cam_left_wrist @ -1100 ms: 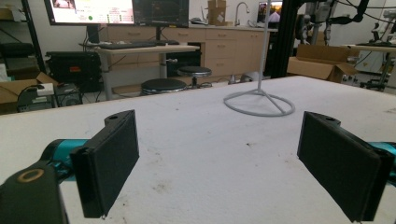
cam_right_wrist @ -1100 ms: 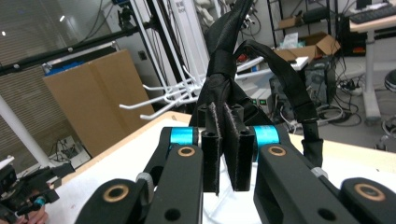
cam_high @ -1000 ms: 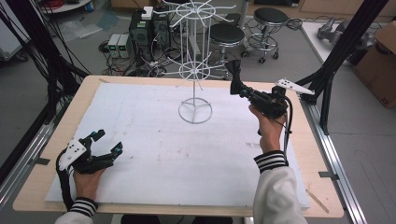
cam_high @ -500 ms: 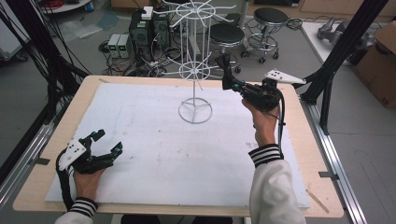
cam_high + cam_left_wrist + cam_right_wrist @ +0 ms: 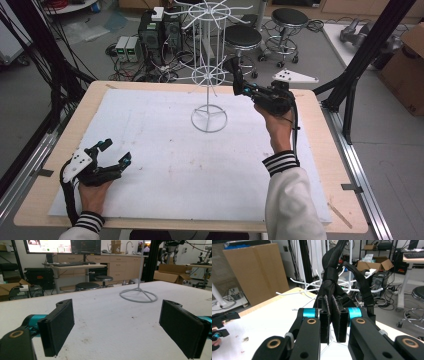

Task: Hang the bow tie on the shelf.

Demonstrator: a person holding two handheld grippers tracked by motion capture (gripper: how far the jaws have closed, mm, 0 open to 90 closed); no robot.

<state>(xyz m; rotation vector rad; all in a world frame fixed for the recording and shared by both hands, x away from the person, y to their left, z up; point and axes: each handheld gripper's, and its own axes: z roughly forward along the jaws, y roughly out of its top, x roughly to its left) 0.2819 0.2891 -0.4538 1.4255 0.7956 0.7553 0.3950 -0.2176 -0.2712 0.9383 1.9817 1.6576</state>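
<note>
So the table (image 5: 45, 210) is a light wood top with a big white foam-looking sheet (image 5: 165, 165) covering most of it, a bit grubby with small dark specks. Standing toward the far middle of the sheet is a white wire display rack (image 5: 208, 75), the kind with a ring base, a thin centre pole and tiers of hooks sticking out like spokes. In the left gripper view you get its ring base (image 5: 138, 295) sitting flat on the sheet, well ahead of the jaws.

The right gripper (image 5: 235, 75) is held up off the table at the far right, pointing in at the lower tier of hooks. Its jaws are pinched tight on a black strap (image 5: 333, 277), some kind of webbing loop with a knot or fold in it, which rises straight up out of the pads in the right gripper view and dangles right next to the rack's white hooks (image 5: 304, 290). Can't tell if the strap is actually touching a hook or just in front of them. The grey three-cornered plate (image 5: 295, 76) sits on top of that gripper.

The left gripper (image 5: 116, 152) rests low on the near left corner of the sheet, jaws spread wide with nothing between them, just bare sheet. It's well apart from the rack.

Behind the table there are a couple of black stools (image 5: 243, 37) and some electronics boxes (image 5: 155, 30) on the floor.
</note>
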